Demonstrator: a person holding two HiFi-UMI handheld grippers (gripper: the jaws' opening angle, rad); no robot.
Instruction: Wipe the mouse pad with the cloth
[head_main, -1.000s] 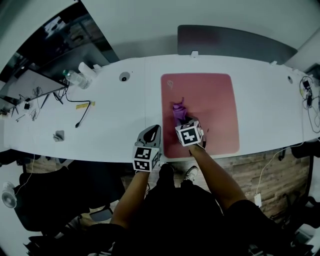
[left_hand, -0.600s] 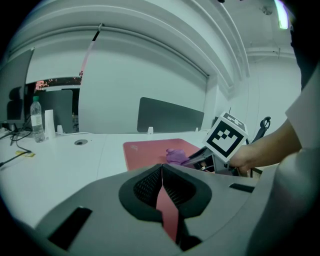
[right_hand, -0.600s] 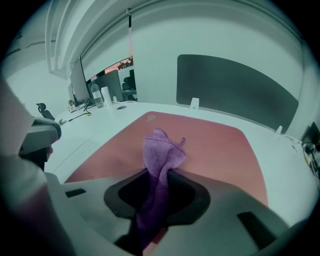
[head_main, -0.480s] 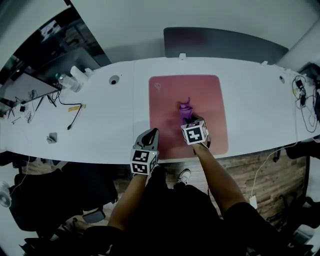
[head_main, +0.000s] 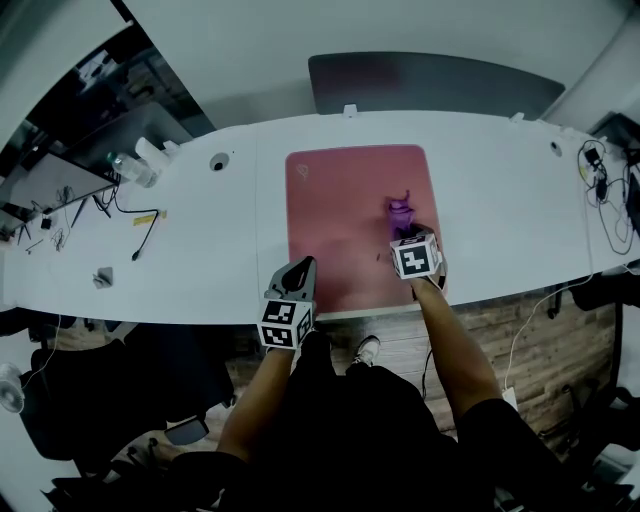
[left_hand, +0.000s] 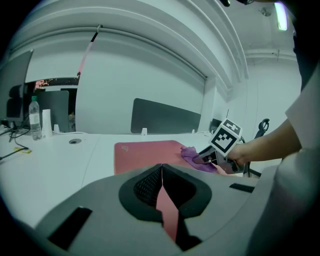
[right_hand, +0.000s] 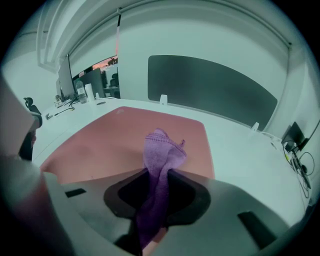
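Surface: long white desk (head_main: 500, 200) with a dark grey partition panel (head_main: 430, 85) standing along its far edge.
Mouse pad: large pink mouse pad (head_main: 340, 210) lies flat on the desk in front of me; a small mark near its far left corner is too small to read.
Cloth: purple cloth (right_hand: 161, 150) sits on the right part of the pad, bunched and standing up in a peak ahead of my jaws.
Right gripper: my right gripper (right_hand: 159, 175) pinches the cloth between its jaws; the cloth's lower end runs down between them and I cannot see where it ends.
Hidden on the right: in the head view my right gripper and hand cover the pad's near right corner.
Left gripper: my left gripper (left_hand: 161, 172) has its jaws pressed together with nothing between them; it hangs at the pad's near left corner, and I cannot tell whether it touches the pad.
Left end of desk: a clear bottle (head_main: 128, 168), a loose black cable (head_main: 140, 235) and a round grommet (head_main: 219, 161), all well apart from the pad.
Right end of desk: a tangle of cables (head_main: 600, 175), partly cut off by the frame edge.
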